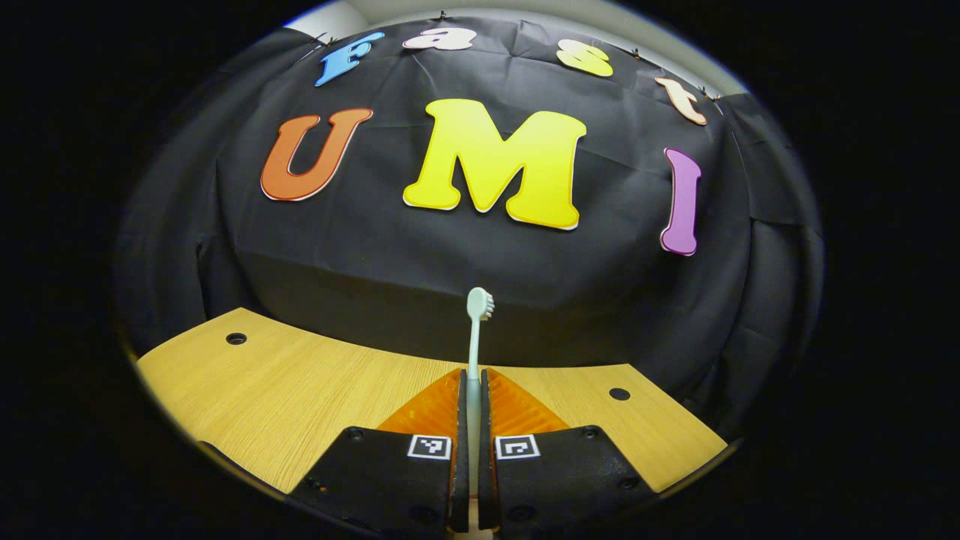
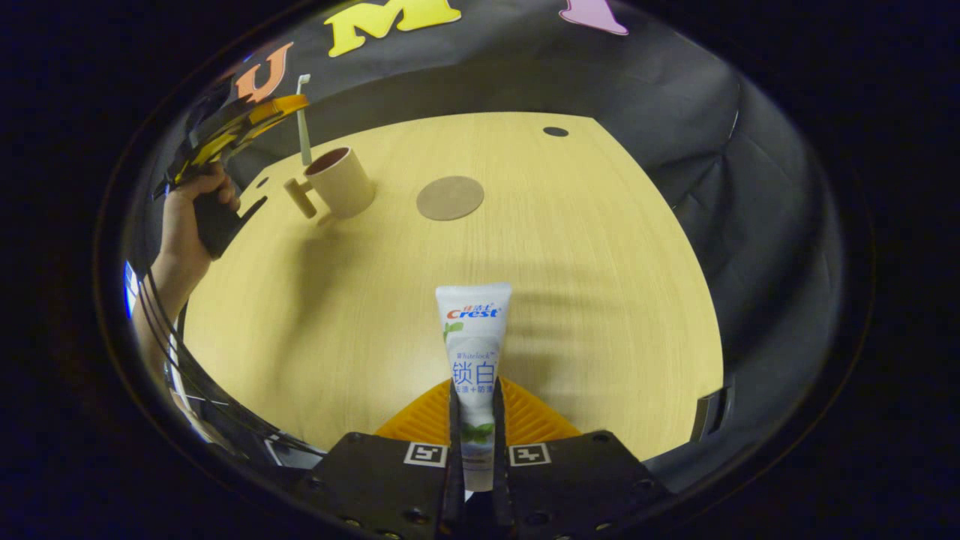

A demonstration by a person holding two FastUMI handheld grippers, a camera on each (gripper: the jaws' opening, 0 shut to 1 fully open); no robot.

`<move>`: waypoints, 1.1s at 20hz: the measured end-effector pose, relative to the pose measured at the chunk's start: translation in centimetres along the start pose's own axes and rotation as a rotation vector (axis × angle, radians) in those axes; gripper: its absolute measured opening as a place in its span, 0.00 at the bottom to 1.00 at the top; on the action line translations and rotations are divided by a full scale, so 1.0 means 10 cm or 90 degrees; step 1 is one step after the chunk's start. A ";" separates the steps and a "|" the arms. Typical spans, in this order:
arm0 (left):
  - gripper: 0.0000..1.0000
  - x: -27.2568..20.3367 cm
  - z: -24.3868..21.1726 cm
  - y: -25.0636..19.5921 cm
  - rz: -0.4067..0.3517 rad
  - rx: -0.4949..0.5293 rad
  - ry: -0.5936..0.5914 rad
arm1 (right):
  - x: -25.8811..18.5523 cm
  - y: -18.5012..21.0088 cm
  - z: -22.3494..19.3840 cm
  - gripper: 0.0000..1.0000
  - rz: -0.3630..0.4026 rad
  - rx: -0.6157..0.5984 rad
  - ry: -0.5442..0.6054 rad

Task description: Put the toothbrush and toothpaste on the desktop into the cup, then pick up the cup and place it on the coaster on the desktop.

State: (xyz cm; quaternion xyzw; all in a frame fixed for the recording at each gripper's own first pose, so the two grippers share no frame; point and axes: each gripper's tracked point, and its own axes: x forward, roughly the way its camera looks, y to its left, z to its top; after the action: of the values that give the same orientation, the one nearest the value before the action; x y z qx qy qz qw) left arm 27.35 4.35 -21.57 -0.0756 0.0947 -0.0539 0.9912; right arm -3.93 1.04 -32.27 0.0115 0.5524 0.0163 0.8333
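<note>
In the left gripper view a pale green toothbrush point(image 1: 476, 341) stands upright, bristle head on top, with my left gripper point(image 1: 472, 397) shut on its handle above the wooden desktop point(image 1: 300, 390). In the right gripper view my right gripper point(image 2: 474, 409) is shut on a white toothpaste tube point(image 2: 472, 352), which points away over the desk. Far off at the left of that view a hand holds the left gripper point(image 2: 247, 124) with the toothbrush point(image 2: 303, 120) just above the beige cup point(image 2: 341, 184), whose handle points left. A round brown coaster point(image 2: 450, 198) lies to the right of the cup.
The wooden desktop point(image 2: 570, 285) has small round holes point(image 2: 555, 131) near its far corners. Black cloth walls close the booth behind and to the right. Cables hang beside the person's forearm point(image 2: 161, 285) at the desk's left edge.
</note>
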 end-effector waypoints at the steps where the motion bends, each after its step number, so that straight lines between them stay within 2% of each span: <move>1: 0.07 0.02 -0.03 -0.02 -0.003 0.002 -0.003 | 0.00 0.00 0.00 0.15 0.000 0.000 0.002; 8: 0.08 0.13 -0.16 -0.07 -0.007 0.004 -0.002 | 0.00 0.00 0.00 0.15 -0.007 0.003 0.006; 15: 0.16 0.06 -0.22 -0.08 -0.010 0.021 -0.006 | -0.01 -0.01 0.00 0.15 -0.016 0.008 0.009; 17: 0.31 0.02 -0.22 -0.02 0.007 0.029 -0.004 | 0.00 0.00 0.03 0.15 -0.016 0.006 0.001; 18: 0.46 0.00 -0.20 -0.02 0.011 0.025 -0.007 | 0.01 -0.01 0.03 0.15 -0.015 0.004 -0.003; 19: 0.46 -0.04 -0.17 -0.02 0.012 0.022 -0.012 | 0.01 -0.01 0.03 0.15 -0.012 0.000 -0.007; 21: 0.85 -0.09 -0.10 0.01 0.020 0.027 -0.024 | 0.00 0.01 0.03 0.15 -0.005 -0.003 -0.008; 22: 0.94 -0.12 -0.06 0.04 0.023 0.030 -0.031 | 0.00 0.01 0.04 0.15 0.000 -0.005 -0.012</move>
State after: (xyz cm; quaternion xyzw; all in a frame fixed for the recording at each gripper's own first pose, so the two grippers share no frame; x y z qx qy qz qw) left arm 26.07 4.80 -21.97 -0.0517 0.0709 -0.0362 0.9955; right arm -3.60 1.12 -32.10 0.0082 0.5442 0.0185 0.8387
